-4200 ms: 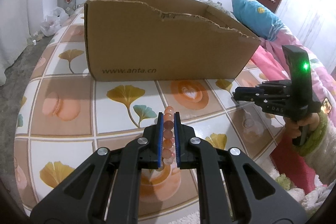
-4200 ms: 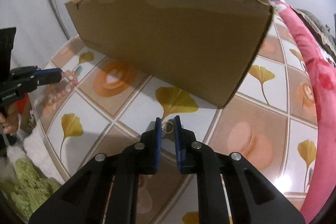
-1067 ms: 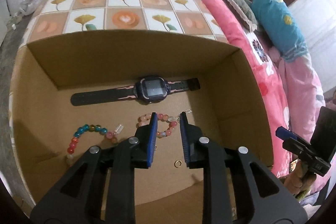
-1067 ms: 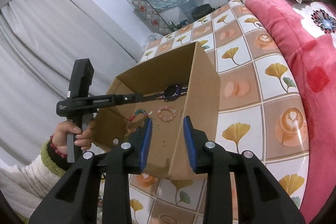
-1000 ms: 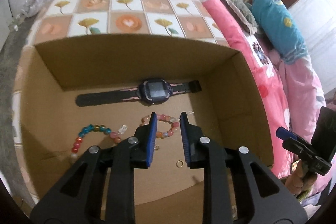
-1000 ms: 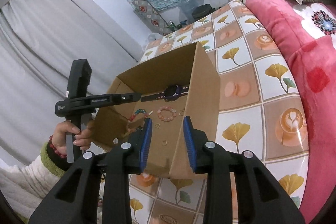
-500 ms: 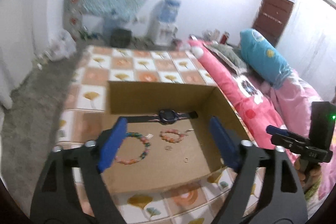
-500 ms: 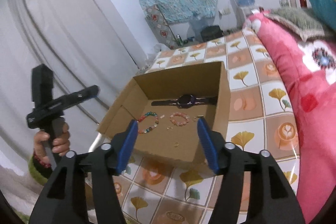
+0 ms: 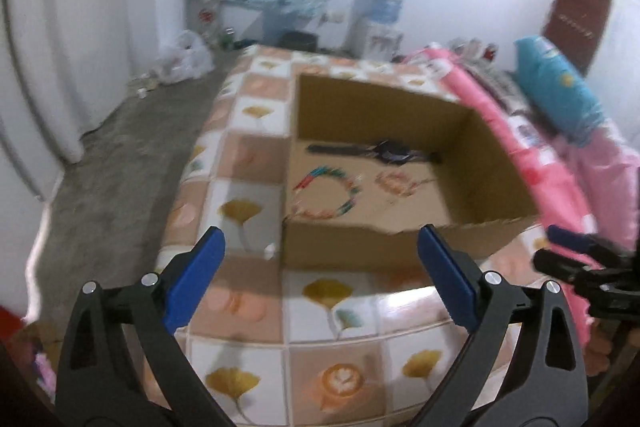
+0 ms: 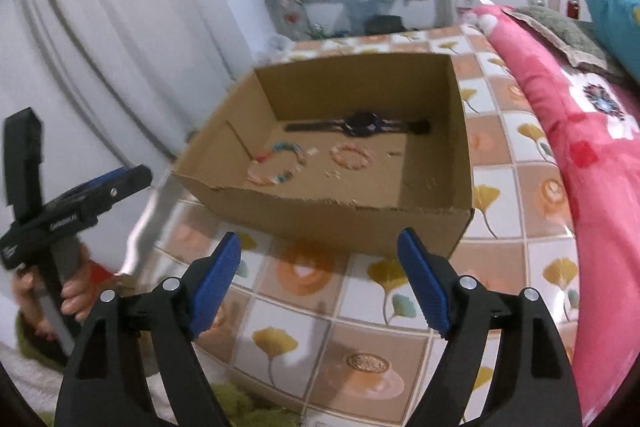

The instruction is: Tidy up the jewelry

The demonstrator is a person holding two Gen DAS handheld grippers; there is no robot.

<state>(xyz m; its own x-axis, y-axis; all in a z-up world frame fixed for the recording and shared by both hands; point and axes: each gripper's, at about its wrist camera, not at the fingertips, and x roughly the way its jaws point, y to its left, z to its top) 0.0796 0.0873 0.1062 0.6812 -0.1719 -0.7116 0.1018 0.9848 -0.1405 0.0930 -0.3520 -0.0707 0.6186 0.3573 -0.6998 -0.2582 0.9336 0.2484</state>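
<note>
Left gripper [image 9: 320, 263]: angled downward, jaws opening, empty | right gripper [image 10: 320, 263]: same | cardboard box [image 10: 332, 223] with bracelets [image 10: 280, 163] and watch [image 10: 362, 125]: ahead of both.

The box [image 10: 332, 223] sits on the surface [image 10: 516, 187], bed [image 10: 560, 115] to its right. Inside, the watch [image 10: 362, 123] lies at the back, two bracelets [image 10: 276, 163] [image 10: 351, 157] before it.

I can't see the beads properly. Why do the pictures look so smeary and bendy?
Left wrist view: motion blur smears the brown cardboard box and the multicoloured bead bracelet, and glare whitens the tiled tablecloth. Right wrist view: a bit sharper; the fisheye lens bends the white curtain at the edge.
</note>
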